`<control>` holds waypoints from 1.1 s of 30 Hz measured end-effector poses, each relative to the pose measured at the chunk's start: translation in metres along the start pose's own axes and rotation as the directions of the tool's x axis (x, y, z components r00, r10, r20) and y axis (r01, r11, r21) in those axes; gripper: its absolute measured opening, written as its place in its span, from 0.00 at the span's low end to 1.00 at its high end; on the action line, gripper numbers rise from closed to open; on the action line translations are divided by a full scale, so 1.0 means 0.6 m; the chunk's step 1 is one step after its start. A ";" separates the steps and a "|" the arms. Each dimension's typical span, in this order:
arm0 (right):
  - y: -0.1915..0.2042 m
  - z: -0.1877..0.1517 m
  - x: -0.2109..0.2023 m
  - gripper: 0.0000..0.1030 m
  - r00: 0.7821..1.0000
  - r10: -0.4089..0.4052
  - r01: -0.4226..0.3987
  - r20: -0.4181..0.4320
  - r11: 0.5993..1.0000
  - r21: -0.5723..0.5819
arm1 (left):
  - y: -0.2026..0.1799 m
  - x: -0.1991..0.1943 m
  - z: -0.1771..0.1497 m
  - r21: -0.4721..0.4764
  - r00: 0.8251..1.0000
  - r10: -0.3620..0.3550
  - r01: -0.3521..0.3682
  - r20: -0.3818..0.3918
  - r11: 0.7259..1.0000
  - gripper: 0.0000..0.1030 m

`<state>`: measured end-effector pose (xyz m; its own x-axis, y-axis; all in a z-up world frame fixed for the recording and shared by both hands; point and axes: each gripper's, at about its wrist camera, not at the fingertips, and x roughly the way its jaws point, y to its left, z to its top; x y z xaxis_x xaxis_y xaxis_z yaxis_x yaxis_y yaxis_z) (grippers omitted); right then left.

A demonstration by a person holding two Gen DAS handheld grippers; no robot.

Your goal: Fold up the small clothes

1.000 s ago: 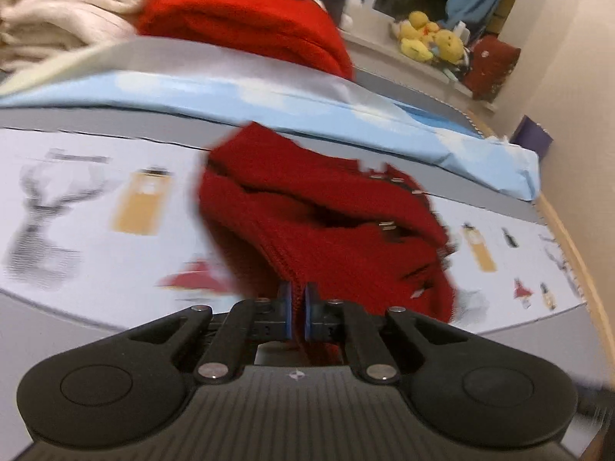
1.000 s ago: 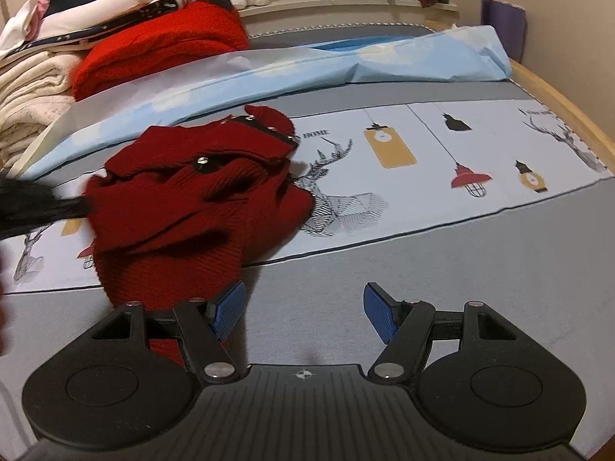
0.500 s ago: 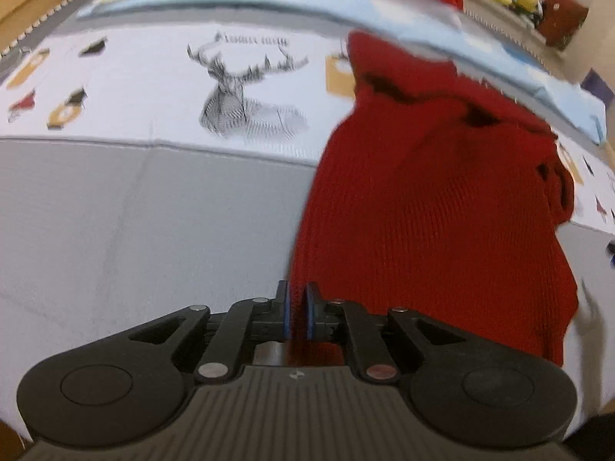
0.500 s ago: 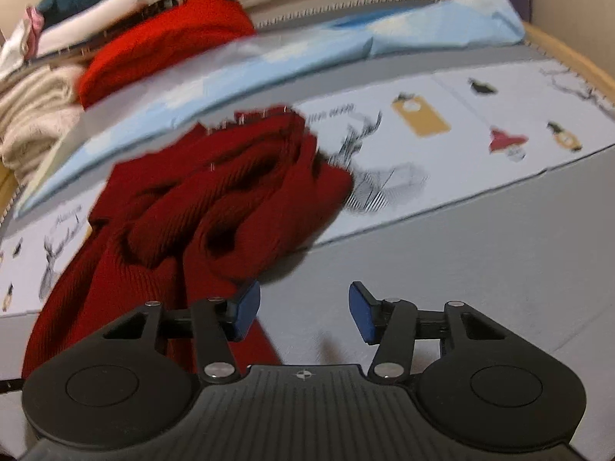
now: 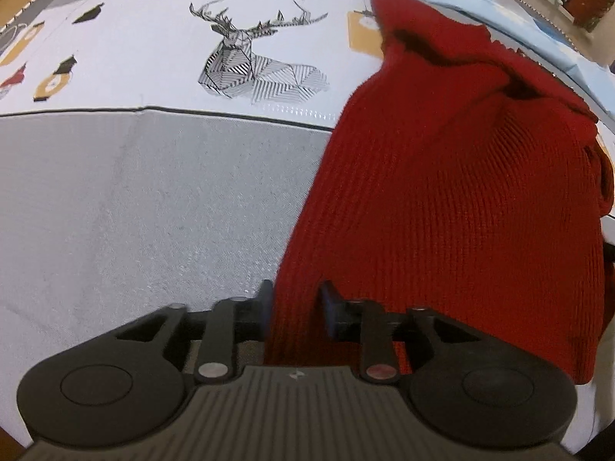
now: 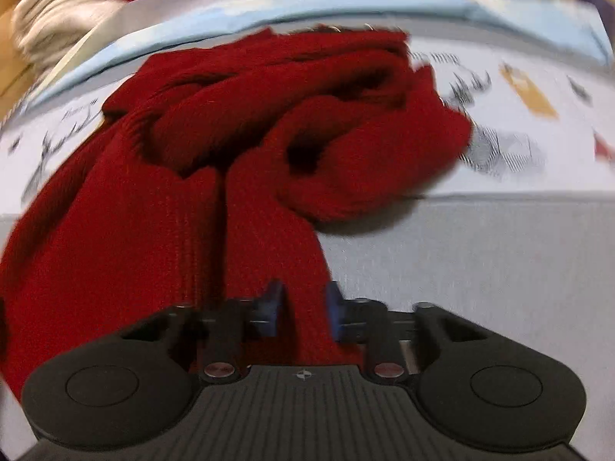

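Both grippers pinch the red knit sweater's near hem: left gripper (image 5: 296,305), right gripper (image 6: 303,309) having just closed. The red knit sweater (image 6: 246,161) bunches toward twelve o'clock on the bedspread (image 5: 146,199); tugging unevenly could twist it.

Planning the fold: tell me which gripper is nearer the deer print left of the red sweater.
Left. The left gripper, jaws just eased wider, holds the red sweater by the edge facing the deer print; the right gripper, jaws just closed, holds the far edge.

sweater (image 5: 461,199): red ribbed knit, matt | bedsheet (image 5: 134,199): printed woven cloth, matt
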<state>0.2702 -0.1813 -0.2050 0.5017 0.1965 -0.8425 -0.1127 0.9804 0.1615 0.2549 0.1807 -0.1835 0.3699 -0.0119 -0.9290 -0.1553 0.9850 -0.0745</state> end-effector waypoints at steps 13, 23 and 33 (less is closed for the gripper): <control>-0.210 -0.063 -0.257 0.05 0.971 -0.236 0.223 0.024 0.943 0.248 | -0.110 -0.044 -0.074 0.261 0.981 -0.177 0.190 -0.074 0.946 0.06; -0.236 -0.109 -0.218 0.43 0.987 -0.161 0.162 -0.026 0.956 0.245 | -0.073 -0.029 -0.112 0.346 0.978 -0.108 0.164 -0.176 0.924 0.06; -0.227 -0.108 -0.119 0.08 0.968 -0.181 0.200 -0.172 0.975 0.099 | -0.065 -0.040 -0.129 0.401 0.975 -0.141 0.199 -0.170 0.894 0.09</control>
<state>0.1939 -0.3301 -0.2001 0.3584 0.0107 -0.9335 0.0752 0.9964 0.0402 0.1810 0.1291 -0.1861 0.2273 -0.1797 -0.9571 0.3022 0.9473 -0.1061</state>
